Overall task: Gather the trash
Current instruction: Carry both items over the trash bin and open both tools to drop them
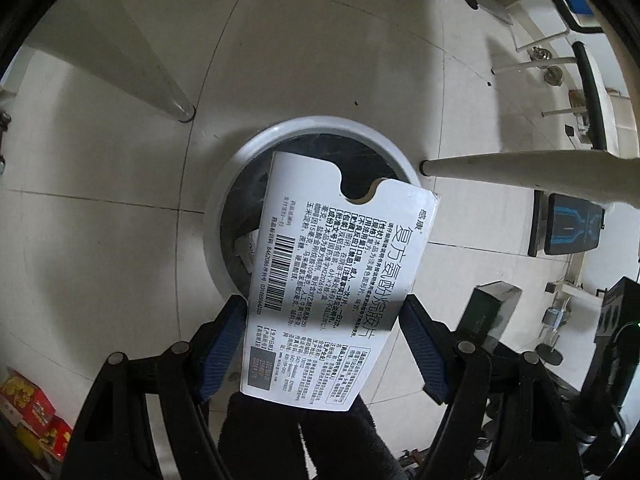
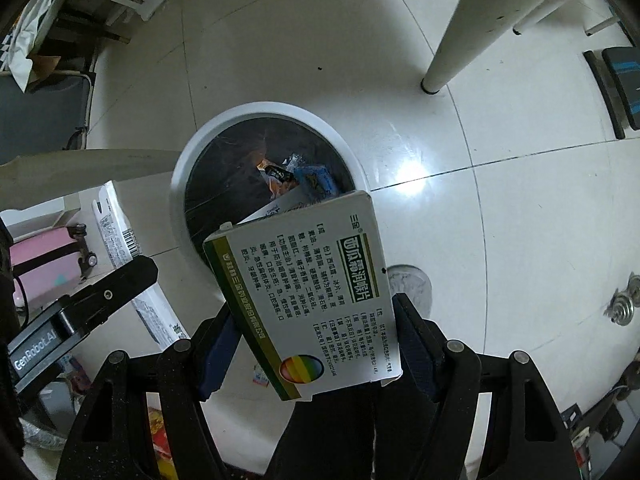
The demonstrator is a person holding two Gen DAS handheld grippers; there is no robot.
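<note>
My left gripper [image 1: 322, 320] is shut on a flattened white medicine box [image 1: 332, 276] with black print and a barcode, held above a round white trash bin [image 1: 256, 148] with a dark liner. My right gripper [image 2: 316, 320] is shut on a white and olive-green medicine box [image 2: 308, 300] with a rainbow logo, held over the near edge of the same bin [image 2: 256, 114]. Several wrappers [image 2: 296, 178] lie inside the bin. The left gripper's black body [image 2: 80, 312] and its white box [image 2: 120, 240] show at the left of the right wrist view.
The floor is pale tile. White table legs stand near the bin [image 1: 176, 100] [image 2: 436, 76]. A dark box [image 1: 492, 312] and a black and blue device [image 1: 572, 228] sit at right. Red packets [image 1: 28, 408] lie at lower left. A pink item [image 2: 44, 268] sits at left.
</note>
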